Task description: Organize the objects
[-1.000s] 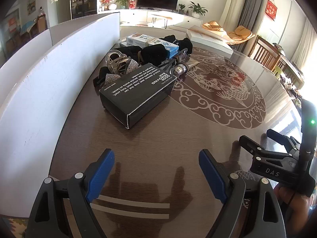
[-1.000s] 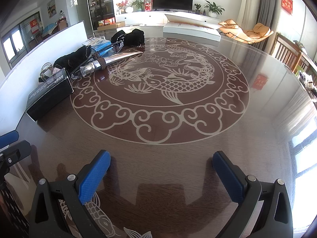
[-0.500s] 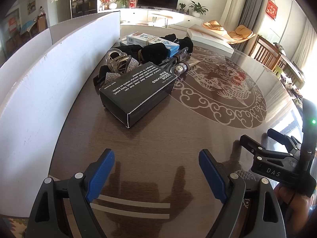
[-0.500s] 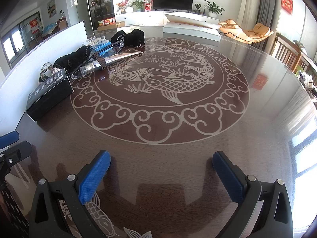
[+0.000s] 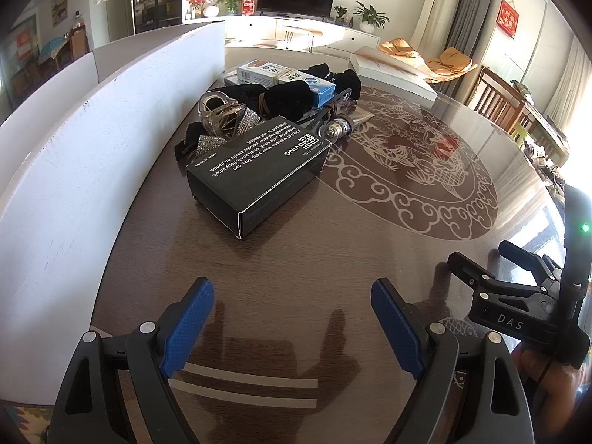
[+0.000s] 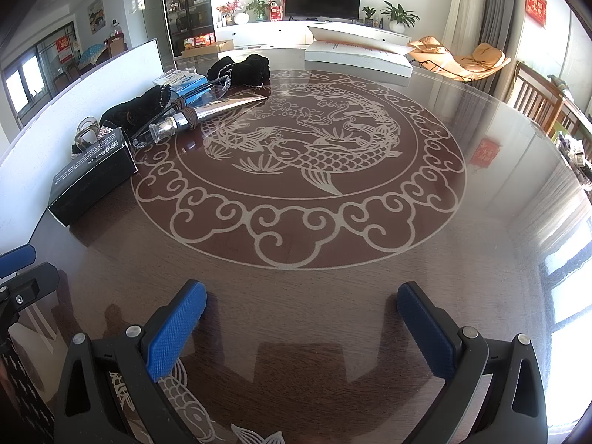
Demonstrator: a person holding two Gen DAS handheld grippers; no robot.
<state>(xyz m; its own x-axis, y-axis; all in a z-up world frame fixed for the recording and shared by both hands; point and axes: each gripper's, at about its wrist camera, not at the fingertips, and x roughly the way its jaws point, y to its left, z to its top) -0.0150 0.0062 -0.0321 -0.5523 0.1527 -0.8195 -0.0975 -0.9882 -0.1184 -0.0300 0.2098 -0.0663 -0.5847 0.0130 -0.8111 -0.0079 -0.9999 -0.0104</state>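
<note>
I saw black rectangular cardboard box [image 5: 259, 170] ahead of left gripper [image 5: 292, 318], long axis slanting away right | left nearer than right gripper [image 6: 301, 327] | both spread, empty | pile beside white board [image 5: 74, 170]

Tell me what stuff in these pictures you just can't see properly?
- Clear plastic hair claw, left wrist view: its lower half sits behind the sparkly bows.
- Blue and white carton, left wrist view: its print is too small to read, and black cloth pouches cover its near edge.
- Matte black cardboard box, right wrist view: it is shut, so its contents are hidden.
</note>
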